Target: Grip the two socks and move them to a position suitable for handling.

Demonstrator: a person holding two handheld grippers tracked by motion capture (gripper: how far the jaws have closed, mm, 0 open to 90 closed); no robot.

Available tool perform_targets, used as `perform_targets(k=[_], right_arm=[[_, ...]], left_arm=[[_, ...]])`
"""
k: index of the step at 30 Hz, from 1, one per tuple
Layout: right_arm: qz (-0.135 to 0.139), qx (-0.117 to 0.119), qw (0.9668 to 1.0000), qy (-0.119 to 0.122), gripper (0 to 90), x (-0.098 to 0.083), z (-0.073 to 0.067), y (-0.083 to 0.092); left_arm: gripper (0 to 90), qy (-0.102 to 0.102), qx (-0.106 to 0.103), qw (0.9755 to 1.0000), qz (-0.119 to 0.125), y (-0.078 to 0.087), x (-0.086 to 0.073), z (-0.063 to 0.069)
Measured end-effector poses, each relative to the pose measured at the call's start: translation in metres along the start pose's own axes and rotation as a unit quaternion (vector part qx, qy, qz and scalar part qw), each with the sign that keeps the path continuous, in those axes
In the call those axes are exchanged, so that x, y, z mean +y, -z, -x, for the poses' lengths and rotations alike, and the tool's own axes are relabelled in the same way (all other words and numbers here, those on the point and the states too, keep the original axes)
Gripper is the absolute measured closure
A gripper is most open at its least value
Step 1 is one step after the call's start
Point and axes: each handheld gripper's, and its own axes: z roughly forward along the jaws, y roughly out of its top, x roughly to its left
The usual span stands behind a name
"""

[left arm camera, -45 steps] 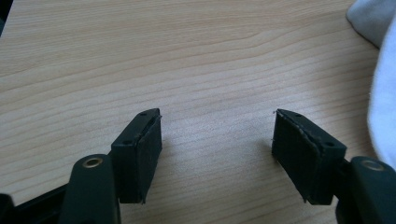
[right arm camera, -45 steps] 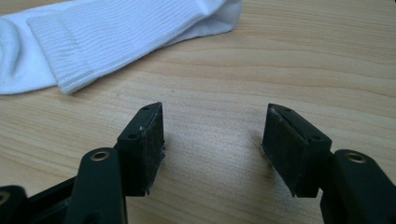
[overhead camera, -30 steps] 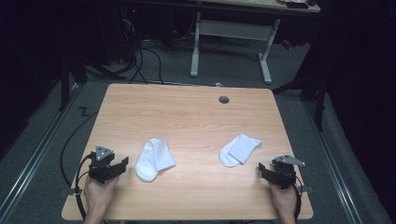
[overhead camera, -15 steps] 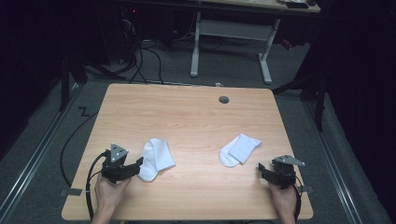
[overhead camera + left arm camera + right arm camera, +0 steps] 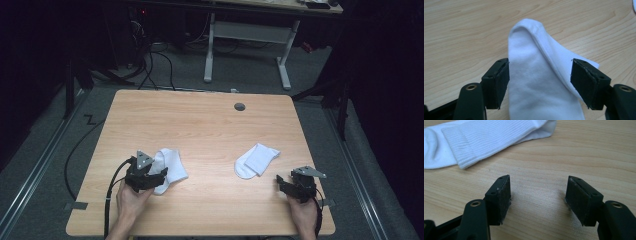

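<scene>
Socks looked soft: your left gripper (image 5: 540, 80) had just spread wide around the folded white sock (image 5: 541, 82), not pinching; right gripper (image 5: 539, 200) sat released over woodgrain counter (image 5: 574, 150).

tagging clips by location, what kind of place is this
Probably a lab or workshop set up for recording, not a home: a bare wooden table on grey carpet, loose cables trailing behind it, and a white-legged desk in a dark room.
</scene>
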Motion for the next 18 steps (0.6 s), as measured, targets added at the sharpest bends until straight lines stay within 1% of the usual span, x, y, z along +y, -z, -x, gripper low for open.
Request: perform_targets(k=[4, 6, 8, 9, 10, 11, 12, 15, 17, 18], right_arm=[[0.0, 0.0, 1.0, 0.0, 36.9, 0.0, 0.0, 0.0], [0.0, 0.001, 1.0, 0.0, 36.8, 0.0, -0.001, 0.0], [0.001, 0.001, 1.0, 0.0, 36.8, 0.0, -0.001, 0.0], [0.0, 0.001, 1.0, 0.0, 36.8, 0.0, -0.001, 0.0], [0.0, 0.001, 1.0, 0.0, 36.8, 0.0, -0.001, 0.0], [0.001, 0.003, 1.0, 0.001, 36.8, 0.0, -0.001, 0.0], [0.001, 0.003, 1.0, 0.001, 36.8, 0.0, -0.001, 0.0], [0.0, 0.003, 1.0, 0.002, 36.8, 0.0, -0.001, 0.0], [0.0, 0.004, 1.0, 0.002, 36.8, 0.0, -0.001, 0.0], [0.0, 0.004, 1.0, 0.002, 36.8, 0.0, -0.001, 0.0]], left_arm=[[32.0, -0.005, -0.004, 0.9999, -0.01, -0.008, 0.0, 0.003], [32.8, -0.001, -0.008, 0.9998, -0.016, -0.014, -0.001, 0.002], [33.3, 0.001, -0.009, 0.9998, -0.018, -0.017, -0.001, 0.002], [36.3, -0.002, -0.006, 0.9995, -0.031, -0.022, -0.001, 0.003], [38.5, -0.002, -0.006, 0.9995, -0.031, -0.022, -0.001, 0.003], [40.3, -0.003, -0.006, 0.9992, -0.04, -0.027, -0.002, 0.004], [42.9, -0.003, -0.006, 0.9992, -0.04, -0.027, -0.002, 0.004], [49.6, -0.002, -0.013, 0.9987, -0.05, -0.033, -0.003, 0.004], [54.5, 0.0, -0.015, 0.9986, -0.05, -0.033, -0.003, 0.004], [54.5, -0.001, -0.017, 0.9986, -0.05, -0.034, -0.003, 0.004]])
